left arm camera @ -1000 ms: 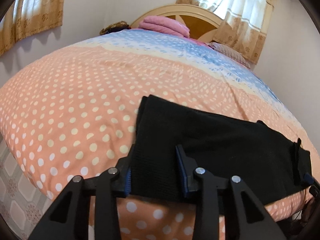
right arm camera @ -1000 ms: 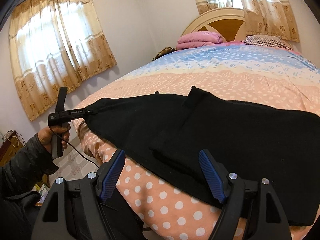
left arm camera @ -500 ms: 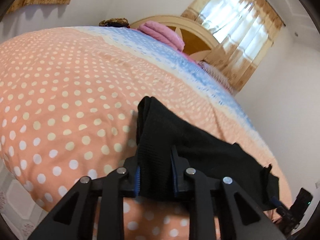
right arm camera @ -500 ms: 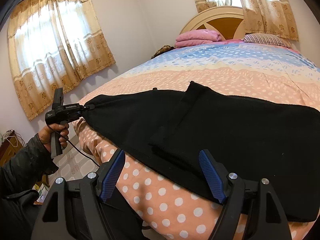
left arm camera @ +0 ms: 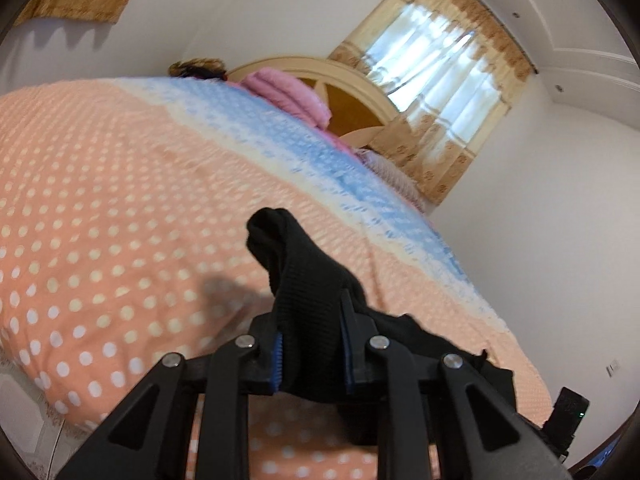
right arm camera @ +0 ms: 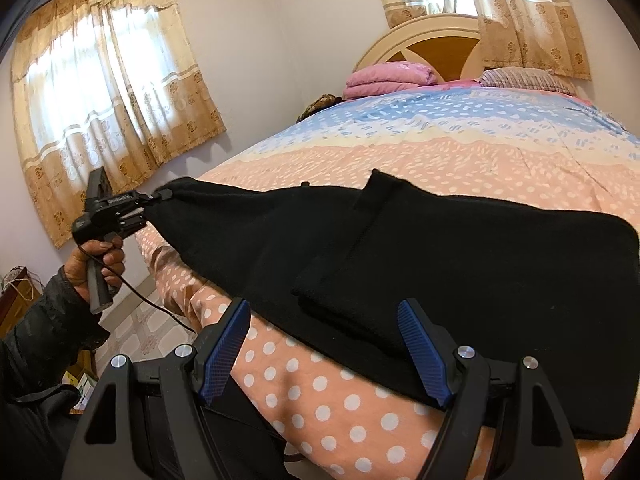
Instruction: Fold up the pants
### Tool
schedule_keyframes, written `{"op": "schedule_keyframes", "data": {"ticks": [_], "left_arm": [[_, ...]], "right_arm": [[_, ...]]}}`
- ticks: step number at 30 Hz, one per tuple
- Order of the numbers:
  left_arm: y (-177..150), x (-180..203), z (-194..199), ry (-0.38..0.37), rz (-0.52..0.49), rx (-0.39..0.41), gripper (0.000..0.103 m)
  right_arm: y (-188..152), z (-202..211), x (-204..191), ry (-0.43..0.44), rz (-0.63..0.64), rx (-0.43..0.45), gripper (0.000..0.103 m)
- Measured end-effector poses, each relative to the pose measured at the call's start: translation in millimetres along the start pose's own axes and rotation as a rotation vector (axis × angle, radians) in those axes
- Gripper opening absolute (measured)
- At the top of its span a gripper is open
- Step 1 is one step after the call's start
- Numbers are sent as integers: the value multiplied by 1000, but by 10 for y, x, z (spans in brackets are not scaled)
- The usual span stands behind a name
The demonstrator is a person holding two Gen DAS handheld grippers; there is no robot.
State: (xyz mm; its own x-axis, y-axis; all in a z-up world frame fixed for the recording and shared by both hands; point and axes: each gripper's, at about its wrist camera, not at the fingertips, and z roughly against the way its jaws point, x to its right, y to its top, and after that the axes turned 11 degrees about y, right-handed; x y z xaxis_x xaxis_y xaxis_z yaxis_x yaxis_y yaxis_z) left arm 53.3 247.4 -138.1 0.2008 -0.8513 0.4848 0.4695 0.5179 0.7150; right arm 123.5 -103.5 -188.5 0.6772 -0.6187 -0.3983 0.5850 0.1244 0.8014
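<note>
Black knit pants (right arm camera: 460, 256) lie across the near edge of the bed, partly folded over themselves at the middle. My left gripper (left arm camera: 310, 352) is shut on one end of the pants (left arm camera: 308, 280) and holds it lifted off the bedspread. In the right wrist view the left gripper (right arm camera: 154, 204) shows at the left, pulling that end up and out past the bed edge. My right gripper (right arm camera: 326, 344) is open and empty, close above the near edge of the pants.
The bed has a peach and blue polka-dot bedspread (right arm camera: 440, 152). A folded pink blanket (right arm camera: 390, 78) and a pillow (right arm camera: 524, 78) lie by the headboard (right arm camera: 432, 40). Curtained windows (right arm camera: 100, 92) are on the walls. Tiled floor (right arm camera: 136, 328) lies at the left.
My left gripper closed on the pants end and lifted it, tilting upward. The pants end rose off the bed. The right gripper stayed open and still.
</note>
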Motion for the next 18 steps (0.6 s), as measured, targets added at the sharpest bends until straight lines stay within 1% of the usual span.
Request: {"op": "schedule_keyframes", "data": {"ticks": [6, 11, 14, 18], "left_arm": [[124, 402, 159, -90, -52, 44, 22], [225, 800, 262, -181, -107, 74, 21], [247, 1056, 263, -237, -142, 67, 21], [191, 1416, 242, -300, -206, 44, 20]], "right_arm": [[35, 167, 64, -11, -43, 25, 78], [78, 352, 156, -49, -88, 46, 78], [64, 459, 258, -66, -132, 52, 78], [32, 623, 433, -84, -213, 69, 78]]}}
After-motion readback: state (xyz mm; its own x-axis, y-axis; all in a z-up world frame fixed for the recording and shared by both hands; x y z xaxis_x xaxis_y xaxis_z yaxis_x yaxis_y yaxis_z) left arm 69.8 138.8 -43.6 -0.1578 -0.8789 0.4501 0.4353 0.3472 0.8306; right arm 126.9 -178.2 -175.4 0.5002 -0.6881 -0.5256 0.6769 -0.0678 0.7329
